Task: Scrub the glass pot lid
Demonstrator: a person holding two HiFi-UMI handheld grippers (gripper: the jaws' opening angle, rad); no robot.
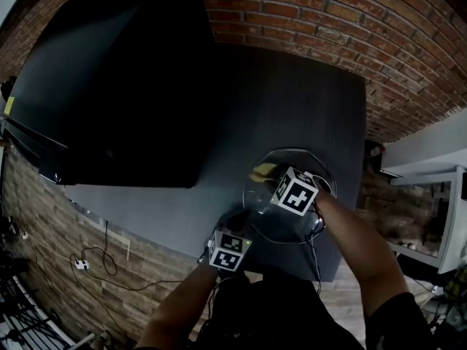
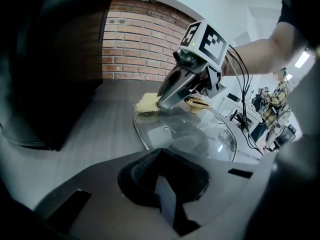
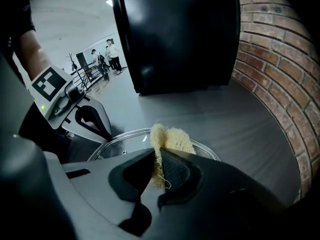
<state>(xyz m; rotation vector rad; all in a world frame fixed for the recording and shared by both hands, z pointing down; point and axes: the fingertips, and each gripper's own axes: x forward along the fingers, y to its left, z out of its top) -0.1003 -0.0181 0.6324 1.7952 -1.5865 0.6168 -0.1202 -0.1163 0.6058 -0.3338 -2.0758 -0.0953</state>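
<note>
At the near rim of the glass pot lid: left hand-held gripper, jaws together, nothing visible between them. Tips sit right at the rim; cannot tell whether they pinch it or only butt against it. Probably there to steady the lid.

Lid lies flat on the dark surface, dome side up, gold knob pointing straight up. Round, so no long axis to speak of; a small vent hole shows on the glass between knob and near rim.

At the lid's far rim: right hand-held gripper, jaws clamped on a yellow fibrous scrubber. The scrubber's free end touches the glass by the edge, beyond the knob.

Judgement: scrubbing is under way at the outer band.
- Press the scrubber flat, not on its corner.
- Work in arcs following the rim, then in toward the knob.
- Hold the near rim firm so the lid neither skates nor tips.
- Mind the metal jaw tips on the glass.

Beyond the lid: a large black object, then a brick wall.
</note>
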